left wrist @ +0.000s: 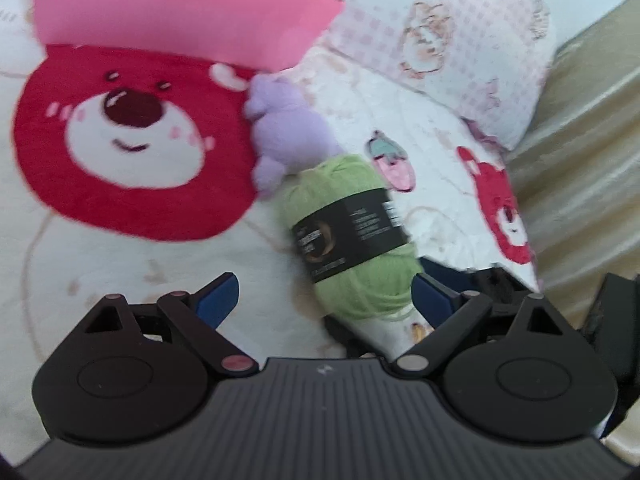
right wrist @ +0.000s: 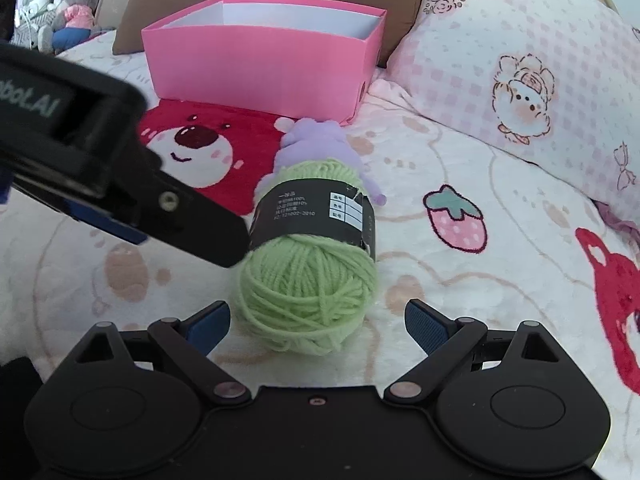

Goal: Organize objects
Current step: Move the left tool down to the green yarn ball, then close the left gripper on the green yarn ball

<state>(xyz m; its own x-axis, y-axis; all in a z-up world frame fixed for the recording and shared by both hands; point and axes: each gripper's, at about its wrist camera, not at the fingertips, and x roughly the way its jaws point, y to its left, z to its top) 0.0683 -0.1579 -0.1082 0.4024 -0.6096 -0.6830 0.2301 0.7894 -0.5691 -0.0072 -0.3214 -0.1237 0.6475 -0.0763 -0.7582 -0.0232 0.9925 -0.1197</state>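
Two grippers are ours here, and both stand with their blue-padded fingers spread wide, holding nothing. Our right gripper [right wrist: 318,322] sits low in the centre of its frame, and the green yarn ball [right wrist: 310,256] lies on its side just ahead of it on the bedspread [right wrist: 460,300], its near end reaching down between the two pads [right wrist: 210,324] without clearly touching either. A black paper band [right wrist: 316,216] with white print wraps the ball's middle. Behind the ball, touching its far end, lies a purple plush toy [right wrist: 316,136], and beyond that, in the upper middle of the frame, stands an open pink box [right wrist: 260,68] with a white inside, resting partly on a large red bear face [right wrist: 208,152] printed on the bedspread. A pink checked pillow [right wrist: 520,72] fills the upper right.

Our left gripper [left wrist: 324,304] shows in its own view at bottom centre, and the yarn ball [left wrist: 348,232] runs from the middle of that frame down toward its right-hand pad [left wrist: 434,300], lying closer to that pad than to the other. That view is blurred. From the right wrist view, the left gripper's body [right wrist: 120,168] reaches in from the left edge, its black tip just beside the ball's band; we cannot tell if it touches.
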